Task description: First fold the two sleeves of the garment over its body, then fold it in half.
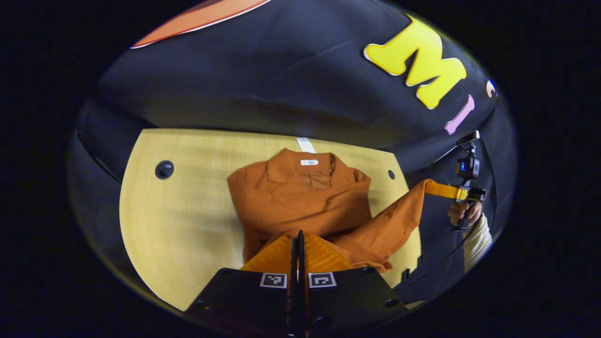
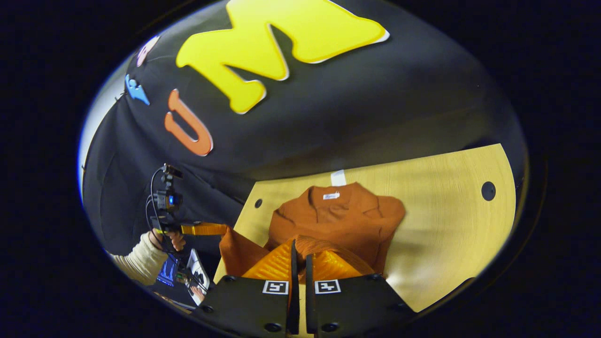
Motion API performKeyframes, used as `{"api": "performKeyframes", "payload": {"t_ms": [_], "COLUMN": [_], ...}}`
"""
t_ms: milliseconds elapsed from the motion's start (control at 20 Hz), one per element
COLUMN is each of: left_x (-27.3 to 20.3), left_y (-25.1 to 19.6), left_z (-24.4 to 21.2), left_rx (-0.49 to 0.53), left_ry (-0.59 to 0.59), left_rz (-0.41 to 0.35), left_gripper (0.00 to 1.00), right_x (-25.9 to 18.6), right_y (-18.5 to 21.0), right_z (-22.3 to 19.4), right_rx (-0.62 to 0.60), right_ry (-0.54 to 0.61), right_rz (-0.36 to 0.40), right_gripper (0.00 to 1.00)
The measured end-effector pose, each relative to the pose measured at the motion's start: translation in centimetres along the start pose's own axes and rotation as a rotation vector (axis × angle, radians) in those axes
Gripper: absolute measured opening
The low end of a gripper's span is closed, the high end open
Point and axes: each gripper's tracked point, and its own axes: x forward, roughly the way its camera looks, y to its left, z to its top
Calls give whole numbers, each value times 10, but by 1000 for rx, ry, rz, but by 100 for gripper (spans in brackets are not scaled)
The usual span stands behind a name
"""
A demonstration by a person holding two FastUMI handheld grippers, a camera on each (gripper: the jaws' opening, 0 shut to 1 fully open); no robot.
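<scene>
Rust-orange knit garment point(image 1: 300, 197) is lying collar-away at 12 o'clock on the pale wooden table point(image 1: 178, 225), its lifted hem pinched by the left gripper point(image 1: 297, 249) and right gripper point(image 2: 298, 256), both clamped; uneven carry risks a skewed fold or slipped cloth

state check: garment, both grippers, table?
rust-orange garment: collar end flat on the table, near hem lifted, sleeves folded in
left gripper: shut on the garment's hem
right gripper: shut on the garment's hem
wooden table: carries the garment's collar end
</scene>
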Motion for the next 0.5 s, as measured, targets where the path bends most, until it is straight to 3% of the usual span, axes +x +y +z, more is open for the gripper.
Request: {"api": "performKeyframes", "payload": {"t_ms": [200,300,350,500], "left_x": [57,86,100,133], "left_y": [33,48,57,70], "left_z": [29,46,52,38], "left_rx": [6,-62,-94,-170], "left_ry": [-23,-67,-82,-55], "left_rz": [87,104,109,122], "left_gripper": [3,6,2,7], "right_x": [55,77,92,109], "right_y": [-61,-99,-116,-163], "right_z": [42,49,47,37], "right_rx": [109,191,231,315], "right_ry": [-79,-98,-102,-94], "right_rz": [-76,-122,-146,-229], "right_gripper": [6,5,6,6]}}
